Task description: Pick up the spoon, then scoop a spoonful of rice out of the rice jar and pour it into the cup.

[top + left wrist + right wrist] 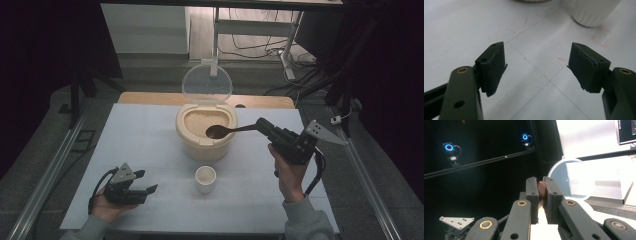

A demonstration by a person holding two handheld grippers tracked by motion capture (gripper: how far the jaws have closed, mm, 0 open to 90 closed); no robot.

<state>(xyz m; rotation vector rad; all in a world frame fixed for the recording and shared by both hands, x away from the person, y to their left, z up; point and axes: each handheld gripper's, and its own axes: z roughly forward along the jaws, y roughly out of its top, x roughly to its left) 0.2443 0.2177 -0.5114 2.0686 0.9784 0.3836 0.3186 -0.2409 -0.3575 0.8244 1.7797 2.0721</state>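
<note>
White table (150, 145) bears rice tub (206, 145); right gripper (261, 125) clenches spoon (222, 131), bowl contents indistinct; left gripper (145, 182) fingers released.

Colours on the table
Brown wooden spoon (225, 131); cream round rice container (206, 135) with clear plastic lid (206, 83); white ribbed cup (205, 179); pale table sheet (150, 145) with red marks; black grippers.
</note>
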